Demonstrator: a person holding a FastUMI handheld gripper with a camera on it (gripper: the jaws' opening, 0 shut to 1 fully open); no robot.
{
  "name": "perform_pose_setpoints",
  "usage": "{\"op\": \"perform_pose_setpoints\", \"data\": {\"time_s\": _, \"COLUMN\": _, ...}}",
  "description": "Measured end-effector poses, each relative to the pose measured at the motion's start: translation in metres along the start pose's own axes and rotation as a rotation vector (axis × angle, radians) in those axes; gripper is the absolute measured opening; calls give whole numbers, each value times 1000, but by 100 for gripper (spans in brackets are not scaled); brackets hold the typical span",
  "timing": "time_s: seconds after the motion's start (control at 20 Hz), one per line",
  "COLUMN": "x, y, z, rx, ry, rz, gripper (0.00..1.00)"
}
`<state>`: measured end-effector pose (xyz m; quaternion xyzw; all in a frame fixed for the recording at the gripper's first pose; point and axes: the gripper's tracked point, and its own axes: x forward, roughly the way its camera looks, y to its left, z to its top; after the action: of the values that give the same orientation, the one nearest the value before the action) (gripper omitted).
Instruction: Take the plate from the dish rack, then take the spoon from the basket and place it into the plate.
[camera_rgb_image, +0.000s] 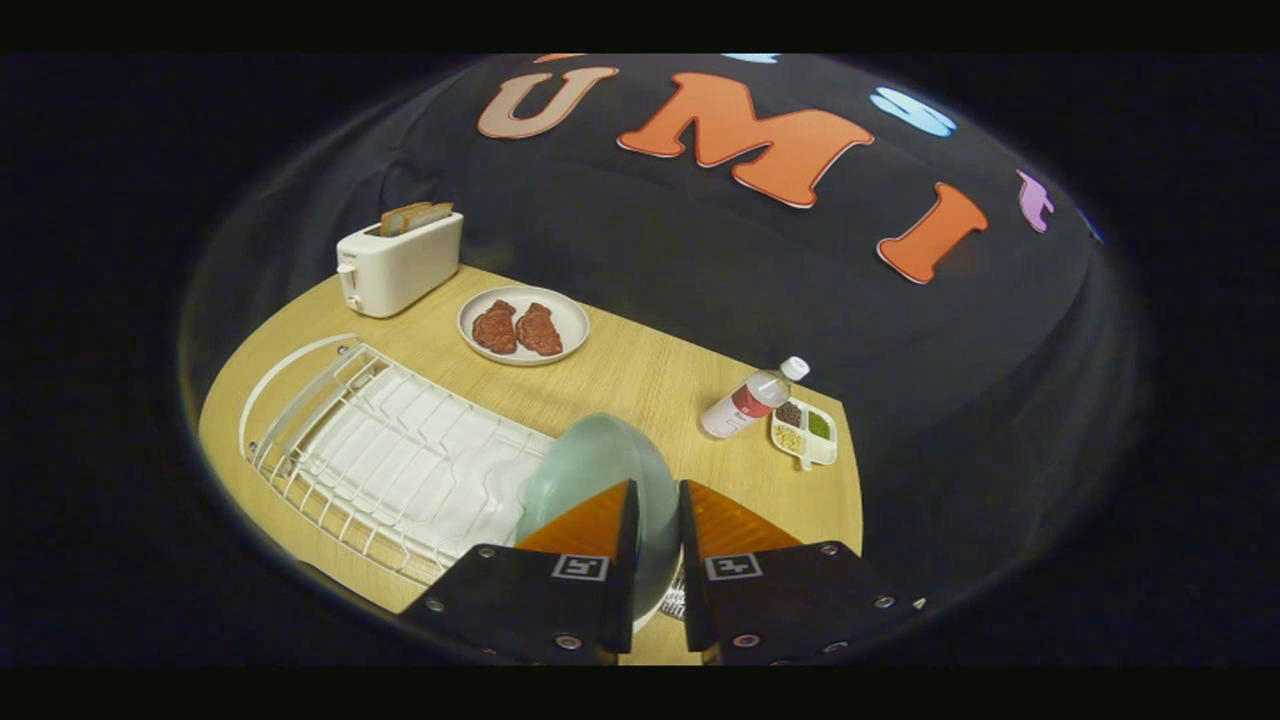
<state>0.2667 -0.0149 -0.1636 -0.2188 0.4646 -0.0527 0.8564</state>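
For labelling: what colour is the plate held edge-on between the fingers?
Pale green plate, clamped by the hand-held gripper; gripper view.

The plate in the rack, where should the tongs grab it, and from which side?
By its upper rim, from above. The plate stands on edge in the rack, so only the thin rim fits between the fingers; the tongs already straddle it.
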Motion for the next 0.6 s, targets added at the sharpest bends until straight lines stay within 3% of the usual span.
{"op": "perform_pose_setpoints", "data": {"time_s": 0.35, "x": -12, "y": -18, "z": 32, "rx": -58, "ry": -101, "rz": -98, "gripper": 16}}
{"op": "perform_pose_setpoints", "data": {"time_s": 0.5, "x": -11, "y": -14, "z": 12, "rx": -80, "ry": -33, "rz": -57, "gripper": 9}}
{"op": "perform_pose_setpoints", "data": {"time_s": 0.6, "x": -14, "y": 7, "z": -2, "rx": -26, "ry": 29, "rz": 54, "gripper": 8}}
